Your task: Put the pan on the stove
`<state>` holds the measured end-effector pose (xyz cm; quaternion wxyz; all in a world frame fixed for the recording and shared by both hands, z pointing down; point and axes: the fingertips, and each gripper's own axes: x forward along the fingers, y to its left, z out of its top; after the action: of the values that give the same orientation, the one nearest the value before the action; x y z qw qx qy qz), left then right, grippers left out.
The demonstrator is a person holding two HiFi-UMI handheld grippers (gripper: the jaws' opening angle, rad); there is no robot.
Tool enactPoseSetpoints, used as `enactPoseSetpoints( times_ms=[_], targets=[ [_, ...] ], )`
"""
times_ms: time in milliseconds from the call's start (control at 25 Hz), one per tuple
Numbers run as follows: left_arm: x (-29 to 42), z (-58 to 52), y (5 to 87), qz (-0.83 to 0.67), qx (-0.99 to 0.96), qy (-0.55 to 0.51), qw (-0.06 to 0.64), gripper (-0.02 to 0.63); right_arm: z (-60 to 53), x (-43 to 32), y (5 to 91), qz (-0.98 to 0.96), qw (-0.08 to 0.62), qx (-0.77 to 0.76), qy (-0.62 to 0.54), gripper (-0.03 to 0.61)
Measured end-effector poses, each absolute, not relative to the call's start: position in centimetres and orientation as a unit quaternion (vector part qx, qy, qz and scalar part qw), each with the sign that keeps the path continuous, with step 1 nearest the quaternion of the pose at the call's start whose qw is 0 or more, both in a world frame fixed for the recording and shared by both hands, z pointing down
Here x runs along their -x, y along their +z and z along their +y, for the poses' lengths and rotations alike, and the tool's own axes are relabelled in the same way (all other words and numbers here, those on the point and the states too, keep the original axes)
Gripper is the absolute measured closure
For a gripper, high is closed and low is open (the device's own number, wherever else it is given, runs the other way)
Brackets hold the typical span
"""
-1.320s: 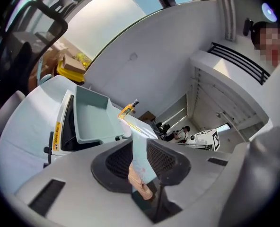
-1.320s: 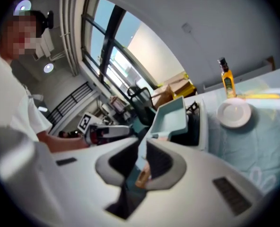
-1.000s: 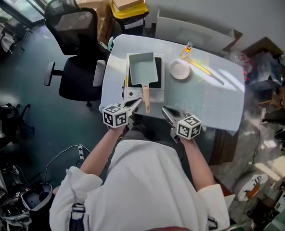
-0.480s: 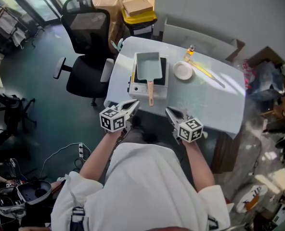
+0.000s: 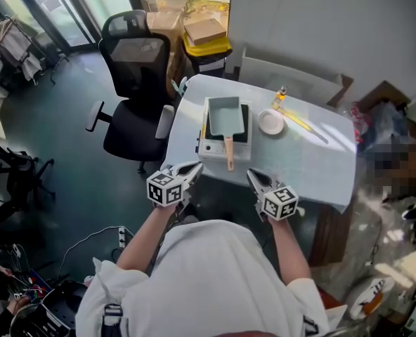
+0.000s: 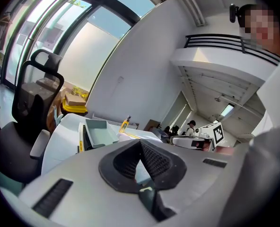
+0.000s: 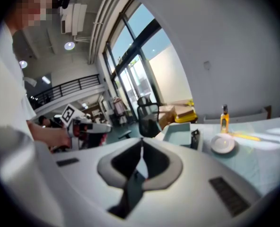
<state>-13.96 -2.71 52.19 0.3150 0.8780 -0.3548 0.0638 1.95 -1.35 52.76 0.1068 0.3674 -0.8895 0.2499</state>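
A pale teal rectangular pan (image 5: 226,115) with a wooden handle (image 5: 230,154) sits on the white portable stove (image 5: 211,148) at the table's left end. The pan (image 6: 98,129) shows in the left gripper view and the pan (image 7: 182,133) in the right gripper view, both far off. My left gripper (image 5: 193,168) is shut and empty, held below the table's near edge to the left of the handle. My right gripper (image 5: 254,177) is shut and empty too, just right of the handle and off the table. Neither touches the pan.
A white plate (image 5: 270,121) and a small yellow bottle (image 5: 281,96) stand right of the stove on the light blue table (image 5: 313,167). A black office chair (image 5: 132,93) stands to the table's left; yellow bin and boxes (image 5: 204,37) behind. A power strip (image 5: 122,237) lies on the floor.
Both grippers have drawn back from the table toward the person, and the head view has pulled away, so the table looks smaller and farther. The pan stays on the stove.
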Motion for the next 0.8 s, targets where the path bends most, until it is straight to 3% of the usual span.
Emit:
enactPoseSetpoints(
  times_ms=[800],
  targets=[
    [16.4, -4.9, 50.1, -0.327, -0.895, 0.057, 0.300, 0.586, -2.3, 0.1, 50.0, -0.884, 0.096, -0.398, 0.226, 0.546]
  ],
)
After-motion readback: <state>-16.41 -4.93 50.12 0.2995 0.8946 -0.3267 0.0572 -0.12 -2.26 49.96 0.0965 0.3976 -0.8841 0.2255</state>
